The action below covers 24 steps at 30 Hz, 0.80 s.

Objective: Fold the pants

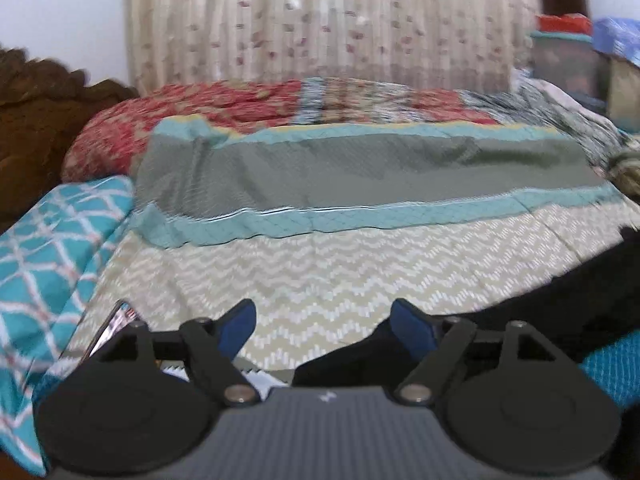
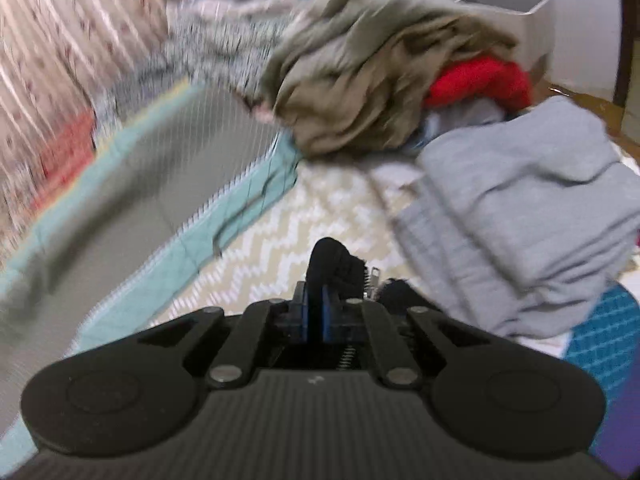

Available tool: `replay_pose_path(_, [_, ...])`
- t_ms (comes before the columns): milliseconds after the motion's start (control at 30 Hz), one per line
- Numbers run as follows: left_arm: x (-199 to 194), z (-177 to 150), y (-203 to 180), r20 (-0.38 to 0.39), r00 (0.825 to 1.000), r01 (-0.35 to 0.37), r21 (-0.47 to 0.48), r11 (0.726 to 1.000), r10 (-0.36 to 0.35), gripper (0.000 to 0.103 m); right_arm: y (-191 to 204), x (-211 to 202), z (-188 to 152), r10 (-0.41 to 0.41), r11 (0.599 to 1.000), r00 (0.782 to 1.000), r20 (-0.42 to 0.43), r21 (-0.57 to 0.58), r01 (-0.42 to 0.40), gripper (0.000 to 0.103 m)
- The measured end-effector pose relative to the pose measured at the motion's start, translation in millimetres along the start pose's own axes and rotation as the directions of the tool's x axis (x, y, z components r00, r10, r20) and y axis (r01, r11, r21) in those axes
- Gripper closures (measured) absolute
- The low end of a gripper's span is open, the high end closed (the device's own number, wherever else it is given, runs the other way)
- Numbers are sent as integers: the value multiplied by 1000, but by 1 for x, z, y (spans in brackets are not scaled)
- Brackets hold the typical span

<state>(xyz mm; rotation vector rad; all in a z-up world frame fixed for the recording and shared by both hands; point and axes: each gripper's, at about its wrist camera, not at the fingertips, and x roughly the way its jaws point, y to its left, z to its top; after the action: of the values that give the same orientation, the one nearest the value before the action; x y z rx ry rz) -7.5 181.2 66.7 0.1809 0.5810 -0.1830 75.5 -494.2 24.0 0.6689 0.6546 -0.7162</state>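
Observation:
The black pants point(image 1: 560, 296) lie on the chevron-patterned bed cover point(image 1: 320, 272), at the right and lower middle of the left wrist view. My left gripper point(image 1: 326, 330) hangs open just above the cover. Its right blue pad point(image 1: 412, 328) is at the edge of the black cloth and nothing sits between the pads. In the right wrist view my right gripper point(image 2: 316, 304) is shut on a bunched fold of the black pants point(image 2: 334, 258). A metal zipper pull point(image 2: 374, 276) shows just right of the fingers.
A grey and teal quilt point(image 1: 360, 176) lies folded across the bed behind. A stack of folded grey garments point(image 2: 520, 216) sits at right, with an olive garment point(image 2: 360, 72) and a red one point(image 2: 480, 80) heaped beyond. A teal patterned cloth point(image 1: 48, 264) and a phone point(image 1: 114, 322) lie at left.

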Motion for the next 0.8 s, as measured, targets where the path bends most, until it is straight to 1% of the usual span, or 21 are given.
replay_pose_path(67, [9, 1, -4, -17, 999, 47, 46, 998, -47, 22, -16, -17, 3, 3, 999, 999, 38, 41, -5, 94])
replay_pose_path(133, [21, -2, -7, -49, 994, 98, 92, 991, -94, 21, -34, -31, 5, 1, 995, 997, 72, 101, -8, 94])
replay_pose_path(233, [46, -9, -16, -118, 984, 151, 167, 974, -132, 22, -42, -38, 5, -6, 994, 997, 71, 114, -2, 94])
replay_pose_path(267, [54, -12, -20, -146, 979, 167, 202, 965, -139, 27, -42, -40, 3, -6, 994, 998, 67, 113, -2, 94])
replay_pose_path(300, [58, -17, -23, -165, 977, 174, 227, 958, -138, 44, -40, -43, 2, -2, 994, 998, 65, 114, -6, 94])
replay_pose_path(367, [63, -23, -29, -220, 960, 228, 274, 934, -170, 65, -39, -46, 1, 12, 993, 998, 66, 117, -20, 94])
replay_pose_path(400, [62, -26, -31, -233, 957, 239, 292, 926, -173, 66, -38, -49, 2, 18, 993, 997, 71, 113, -26, 94])
replay_pose_path(433, [57, -29, -34, -229, 958, 242, 313, 918, -174, 67, -36, -51, 4, 23, 994, 997, 75, 108, -31, 94])
replay_pose_path(467, [53, -32, -36, -221, 959, 243, 334, 911, -175, 77, -33, -53, 6, 30, 994, 996, 81, 103, -38, 94])
replay_pose_path(500, [51, -34, -36, -218, 961, 239, 344, 908, -170, 91, -33, -54, 10, 39, 994, 996, 84, 99, -47, 94])
replay_pose_path(533, [50, -35, -37, -214, 965, 223, 348, 911, -154, 91, -32, -56, 13, 49, 993, 995, 89, 99, -58, 94])
replay_pose_path(567, [49, -36, -37, -196, 973, 188, 350, 918, -125, 92, -30, -58, 15, 58, 993, 994, 93, 100, -67, 94])
replay_pose_path(633, [42, -33, -36, -133, 987, 126, 342, 931, -84, 92, -25, -62, 19, 76, 992, 991, 106, 95, -86, 94])
replay_pose_path(667, [39, -27, -33, -100, 993, 90, 323, 942, -60, 93, -22, -66, 21, 89, 991, 989, 116, 91, -100, 94])
replay_pose_path(733, [32, -13, -25, -34, 999, 32, 263, 964, -24, 93, -19, -77, 28, 135, 983, 980, 148, 107, -151, 94])
replay_pose_path(800, [25, 8, -13, 37, 999, -21, 189, 982, 15, 93, -16, -88, 36, 178, 971, 967, 184, 124, -202, 94])
